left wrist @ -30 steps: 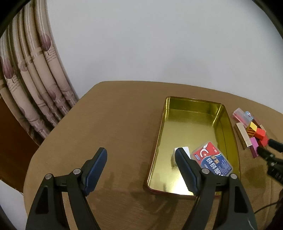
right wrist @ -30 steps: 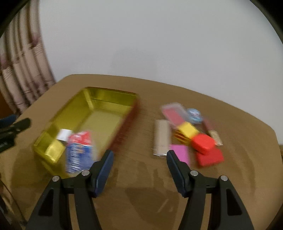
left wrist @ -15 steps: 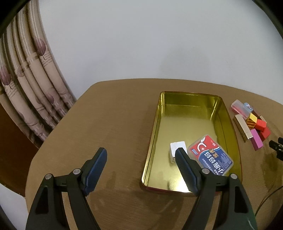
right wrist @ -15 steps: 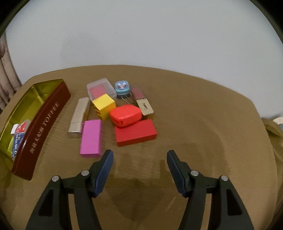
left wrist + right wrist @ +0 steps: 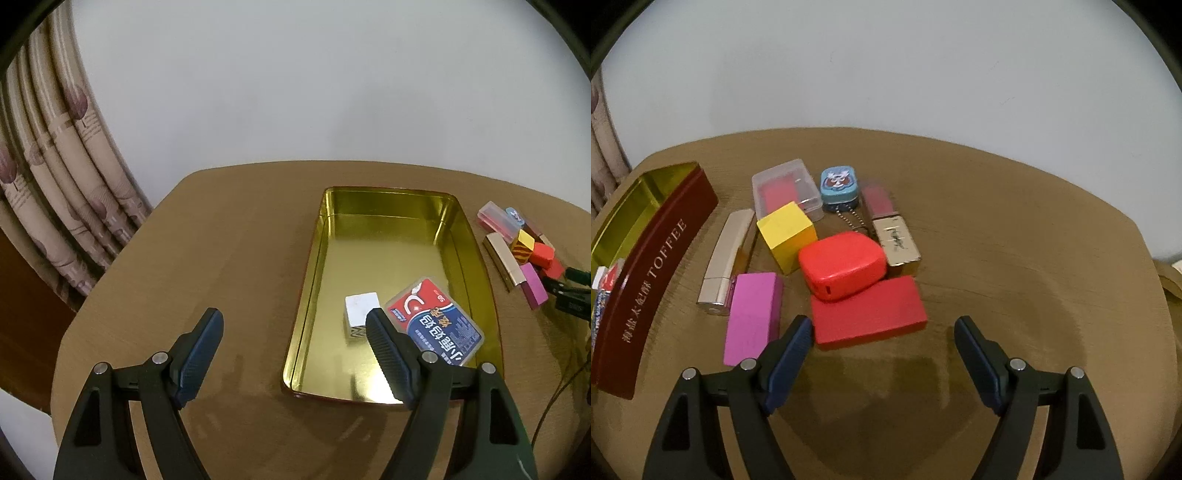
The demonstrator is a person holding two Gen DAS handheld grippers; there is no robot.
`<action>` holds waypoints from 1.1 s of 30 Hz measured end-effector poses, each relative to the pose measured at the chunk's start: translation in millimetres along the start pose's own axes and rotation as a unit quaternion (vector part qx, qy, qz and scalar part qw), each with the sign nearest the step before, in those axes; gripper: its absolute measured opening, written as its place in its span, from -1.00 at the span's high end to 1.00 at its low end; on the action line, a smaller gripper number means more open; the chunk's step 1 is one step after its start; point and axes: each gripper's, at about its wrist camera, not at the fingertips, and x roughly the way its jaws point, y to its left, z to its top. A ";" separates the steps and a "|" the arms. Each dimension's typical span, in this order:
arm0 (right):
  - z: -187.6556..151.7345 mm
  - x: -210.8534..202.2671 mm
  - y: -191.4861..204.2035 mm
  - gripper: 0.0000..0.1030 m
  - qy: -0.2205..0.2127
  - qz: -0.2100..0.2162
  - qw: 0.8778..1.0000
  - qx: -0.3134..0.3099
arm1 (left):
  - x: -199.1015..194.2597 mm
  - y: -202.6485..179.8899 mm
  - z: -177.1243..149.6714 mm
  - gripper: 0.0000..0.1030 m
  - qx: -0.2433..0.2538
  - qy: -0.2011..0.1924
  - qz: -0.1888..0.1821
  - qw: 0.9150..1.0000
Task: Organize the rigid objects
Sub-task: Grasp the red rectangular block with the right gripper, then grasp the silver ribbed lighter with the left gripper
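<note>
The right gripper, its empty jaws opening wide, hovers nearest the flat red rectangular block, which lies just ahead-left, long axis crosswise.

Tin: dark red outside with pale lettering, shiny gold inside. In it, a white cube and a red-and-blue card box with white characters.

Ahead of the right gripper with its black arms and blue pads: flat red block, rounded orange-red case, magenta block, yellow cube, pale gold tube, clear box showing pink, light-blue tin with a cartoon print.

Table tan; curtain beige with mauve motifs.
</note>
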 end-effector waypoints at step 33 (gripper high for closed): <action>-34.8 -11.4 -8.1 -0.26 -0.033 0.001 0.999 0.017 | -28.6 -142.7 33.6 -0.50 0.056 0.026 -0.090 0.994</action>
